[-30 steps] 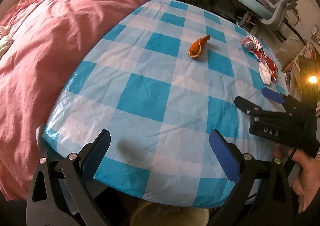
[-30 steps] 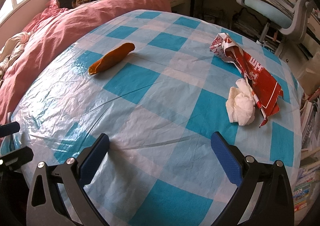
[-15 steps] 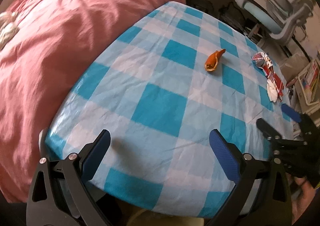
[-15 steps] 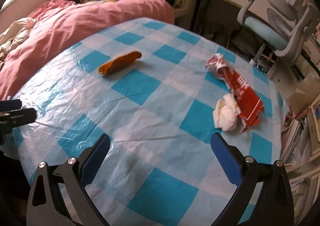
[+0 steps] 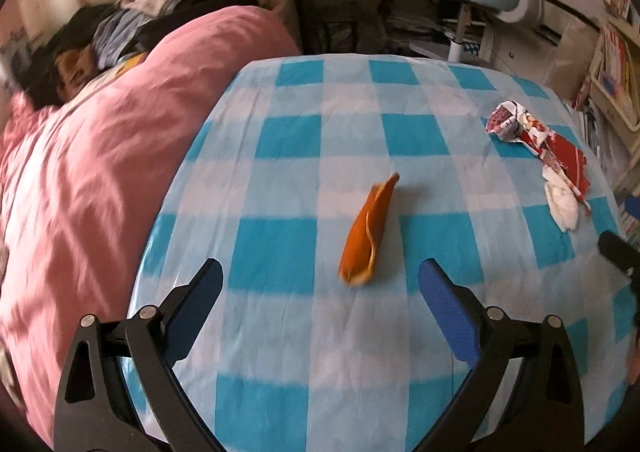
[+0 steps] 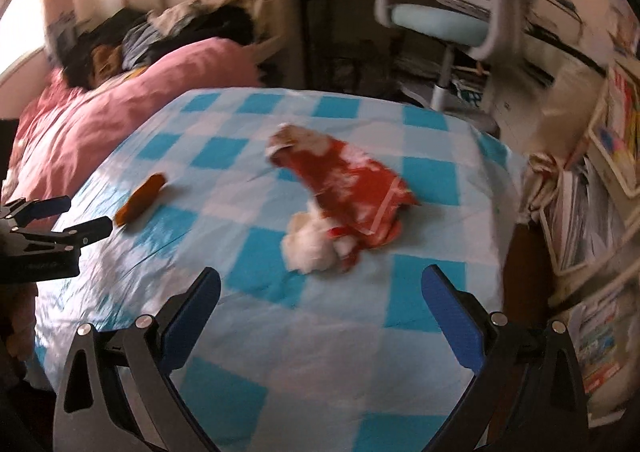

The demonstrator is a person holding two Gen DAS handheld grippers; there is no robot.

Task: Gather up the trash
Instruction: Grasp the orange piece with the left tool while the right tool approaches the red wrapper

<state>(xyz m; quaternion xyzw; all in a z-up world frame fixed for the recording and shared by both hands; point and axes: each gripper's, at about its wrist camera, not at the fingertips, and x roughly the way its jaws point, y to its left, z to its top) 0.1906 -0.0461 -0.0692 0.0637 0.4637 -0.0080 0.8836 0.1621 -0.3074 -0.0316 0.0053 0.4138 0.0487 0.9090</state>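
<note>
The left tool [image 5: 320,284] is wide open and holds nothing. It hangs over the near part of the counter [image 5: 280,332], which has a blue and white checked cloth. An orange peel [image 5: 368,232] lies just past its tips, near the middle of the counter. The right tool [image 6: 320,288] is wide open and empty too. A white tissue [image 6: 308,248] lies just ahead of it, touching a red wrapper [image 6: 348,184] nearer the counter's right edge. A pink blanket [image 5: 100,172] lies beside the counter's left edge.
</note>
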